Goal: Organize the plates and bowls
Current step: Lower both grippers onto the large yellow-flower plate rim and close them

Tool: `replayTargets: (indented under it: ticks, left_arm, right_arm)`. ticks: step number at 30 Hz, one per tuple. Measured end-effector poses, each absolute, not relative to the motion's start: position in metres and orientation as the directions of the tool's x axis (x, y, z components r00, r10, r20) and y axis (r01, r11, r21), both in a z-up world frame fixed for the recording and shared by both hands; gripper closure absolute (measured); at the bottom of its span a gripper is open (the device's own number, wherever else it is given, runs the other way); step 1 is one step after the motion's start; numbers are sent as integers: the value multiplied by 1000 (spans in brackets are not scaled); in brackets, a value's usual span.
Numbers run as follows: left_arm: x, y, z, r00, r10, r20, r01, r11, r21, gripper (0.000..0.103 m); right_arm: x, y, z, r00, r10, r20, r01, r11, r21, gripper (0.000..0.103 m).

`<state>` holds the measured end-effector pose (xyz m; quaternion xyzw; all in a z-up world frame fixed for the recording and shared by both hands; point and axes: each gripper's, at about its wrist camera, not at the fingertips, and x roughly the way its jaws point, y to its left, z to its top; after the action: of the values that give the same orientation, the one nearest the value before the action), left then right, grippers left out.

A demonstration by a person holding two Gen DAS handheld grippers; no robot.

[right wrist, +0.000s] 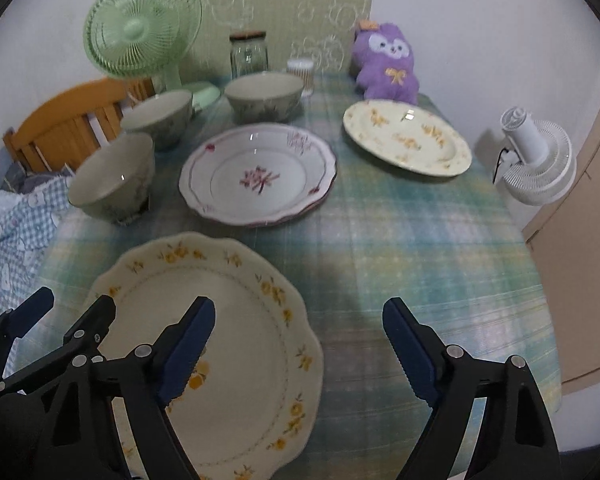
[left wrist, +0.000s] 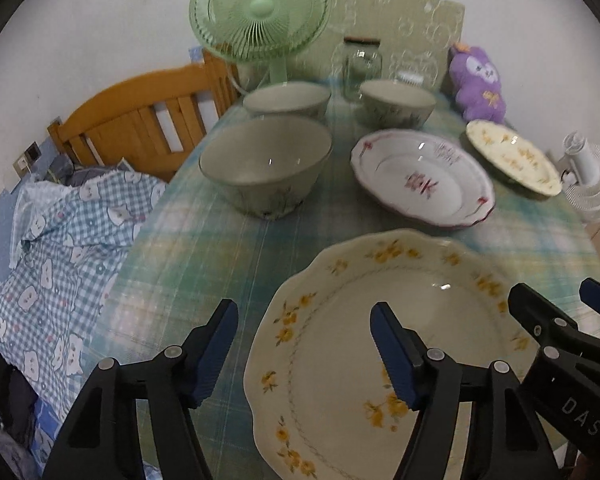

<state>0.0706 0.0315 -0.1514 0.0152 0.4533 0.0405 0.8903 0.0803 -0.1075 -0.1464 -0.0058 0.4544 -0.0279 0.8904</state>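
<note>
A cream plate with yellow flowers (left wrist: 340,360) (right wrist: 240,320) lies nearest on the checked tablecloth. My left gripper (left wrist: 306,344) is open astride its left rim, one finger over the plate and one over the cloth. My right gripper (right wrist: 300,340) is open astride its right rim, and nothing is gripped. Behind lie a white plate with pink flowers (left wrist: 420,184) (right wrist: 260,176) and a second yellow-flowered plate (left wrist: 512,156) (right wrist: 408,136). Three grey-green bowls stand at the left and back: (left wrist: 266,164), (left wrist: 286,98), (left wrist: 398,100).
At the table's back stand a green fan (left wrist: 260,12), a glass jar (left wrist: 362,68), a purple plush toy (left wrist: 478,80) and a small cup (right wrist: 300,70). A white fan (right wrist: 536,160) is off the right edge. A wooden frame (left wrist: 140,120) and checked bedding (left wrist: 60,260) border the left.
</note>
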Motion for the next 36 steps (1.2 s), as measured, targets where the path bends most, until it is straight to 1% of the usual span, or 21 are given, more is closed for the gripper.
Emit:
replayTargets:
  ticks: [2,6,7,9,11,12,13,15,19,26,29,32,36]
  left_arm:
    - [74,34,-161,565,87,-820,-56,996,68,36]
    - [80,42,-178,533,66,-844,-57,997,42,40]
    - [81,44,-181,523,64,-850,-58,998,40,43]
    - [84,46,-184,520,60,-852,-61,998,34,45]
    - [86,47,-187,512,54,-857,-47,998,35,49]
    - [88,48,-189,505,53,-862,-42,998,37,51]
    - [89,49,-190,498,47,-866,-37,999,33,51]
    - [89,51,-190,501,22,-865,-22,1000,12,54]
    - [88,49,-190,508,26,-861,8,999,35,54]
    - [92,48,-190,492,11,-870,53,998,43,54]
    - [95,48,-189,479,15,-878,45,998,42,54]
    - [96,47,-189,467,21,-884,37,998,44,54]
    - [94,37,-186,456,30,-889,23,999,45,54]
  right_arm:
    - [85,-104,-158,566,-54,-823,45,998,-34,19]
    - [93,-99,-174,536,-48,-843,44,999,-29,19]
    - [94,-98,-178,528,-49,-848,42,999,-32,19]
    - [96,-97,-184,511,-55,-858,41,998,-40,20]
    - [98,-97,-190,492,-56,-869,47,998,-38,22]
    - [100,-97,-193,479,-55,-876,50,998,-35,25]
    - [101,-97,-196,471,-52,-880,52,998,-31,27]
    - [102,-97,-201,447,-49,-893,56,998,-27,28]
    - [105,-99,-206,413,-39,-910,49,999,-21,35]
    - [106,-98,-207,414,-24,-910,38,999,-8,37]
    - [108,-98,-207,407,-20,-913,32,999,-8,37]
    - [107,-100,-205,403,-13,-915,21,1000,-4,41]
    - [106,-109,-202,395,-12,-918,6,1000,-10,41]
